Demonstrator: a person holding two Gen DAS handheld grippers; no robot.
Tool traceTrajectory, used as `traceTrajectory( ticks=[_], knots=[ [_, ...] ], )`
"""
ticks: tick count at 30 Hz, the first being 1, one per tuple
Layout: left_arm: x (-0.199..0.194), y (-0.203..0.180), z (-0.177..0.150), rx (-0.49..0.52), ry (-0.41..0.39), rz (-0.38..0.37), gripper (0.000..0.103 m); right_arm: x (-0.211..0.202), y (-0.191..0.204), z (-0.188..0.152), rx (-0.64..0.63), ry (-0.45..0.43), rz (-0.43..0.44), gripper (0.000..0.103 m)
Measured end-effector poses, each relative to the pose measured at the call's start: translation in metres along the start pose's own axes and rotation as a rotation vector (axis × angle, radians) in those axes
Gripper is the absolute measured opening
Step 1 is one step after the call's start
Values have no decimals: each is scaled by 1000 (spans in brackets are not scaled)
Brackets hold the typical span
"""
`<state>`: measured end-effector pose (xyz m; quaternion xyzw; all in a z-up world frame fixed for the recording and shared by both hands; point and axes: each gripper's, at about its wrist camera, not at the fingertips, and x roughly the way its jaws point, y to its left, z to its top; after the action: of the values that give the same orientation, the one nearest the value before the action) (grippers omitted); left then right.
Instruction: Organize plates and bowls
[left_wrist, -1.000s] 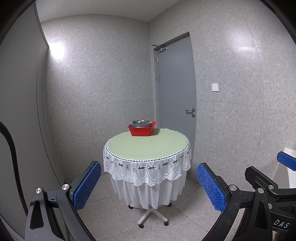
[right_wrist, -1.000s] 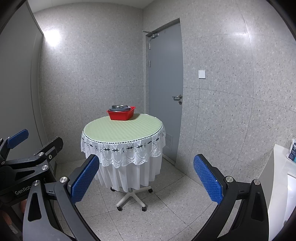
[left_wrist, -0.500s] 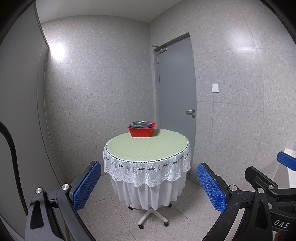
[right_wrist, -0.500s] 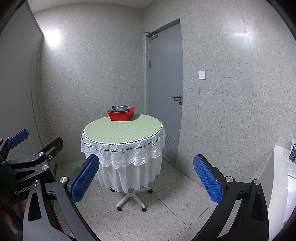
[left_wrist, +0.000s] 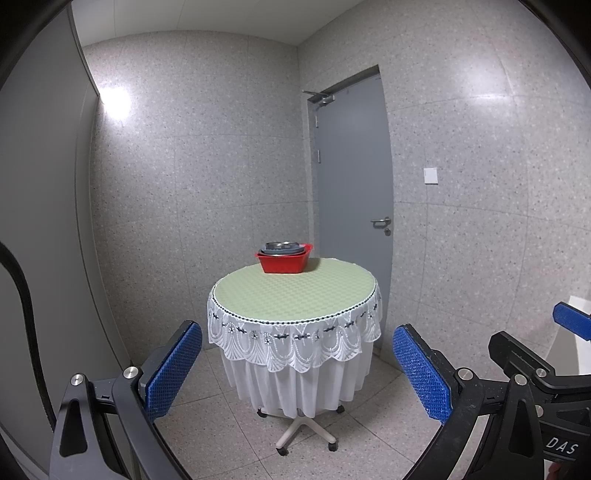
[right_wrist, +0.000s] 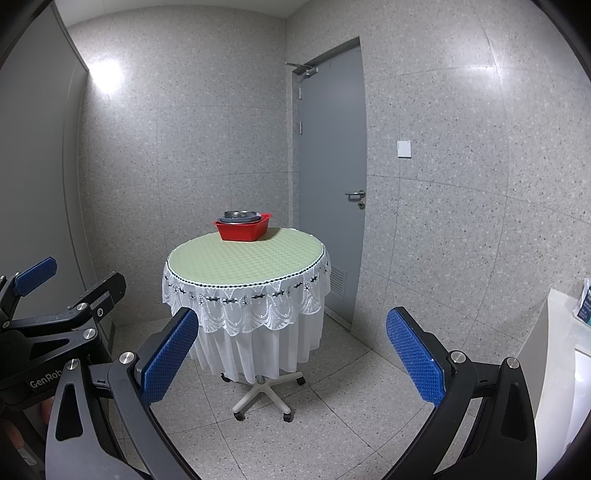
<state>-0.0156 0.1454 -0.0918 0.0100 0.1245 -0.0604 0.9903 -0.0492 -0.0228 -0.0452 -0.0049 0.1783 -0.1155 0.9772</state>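
A red basin (left_wrist: 283, 261) stands at the far edge of a round table (left_wrist: 295, 291) with a green top and a white lace skirt. Grey plates and a metal bowl (left_wrist: 282, 246) are stacked in the basin. It also shows in the right wrist view (right_wrist: 242, 229), with the stack (right_wrist: 241, 215) in it. My left gripper (left_wrist: 295, 373) is open and empty, well short of the table. My right gripper (right_wrist: 291, 354) is open and empty, also well short of the table (right_wrist: 247, 260). The left gripper's body shows at the left of the right wrist view (right_wrist: 55, 314).
A grey door (left_wrist: 354, 184) is shut behind the table on the right. Speckled walls close the room. The table stands on a wheeled base (right_wrist: 260, 397) on the tiled floor. A white counter (right_wrist: 561, 354) is at the far right.
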Motion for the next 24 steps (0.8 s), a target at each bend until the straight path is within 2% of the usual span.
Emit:
traceTrajectory(
  ticks=[24],
  knots=[
    [3,5,-5,9,-15,6,102,0,-1,0,-1,-2,3,103]
  ],
)
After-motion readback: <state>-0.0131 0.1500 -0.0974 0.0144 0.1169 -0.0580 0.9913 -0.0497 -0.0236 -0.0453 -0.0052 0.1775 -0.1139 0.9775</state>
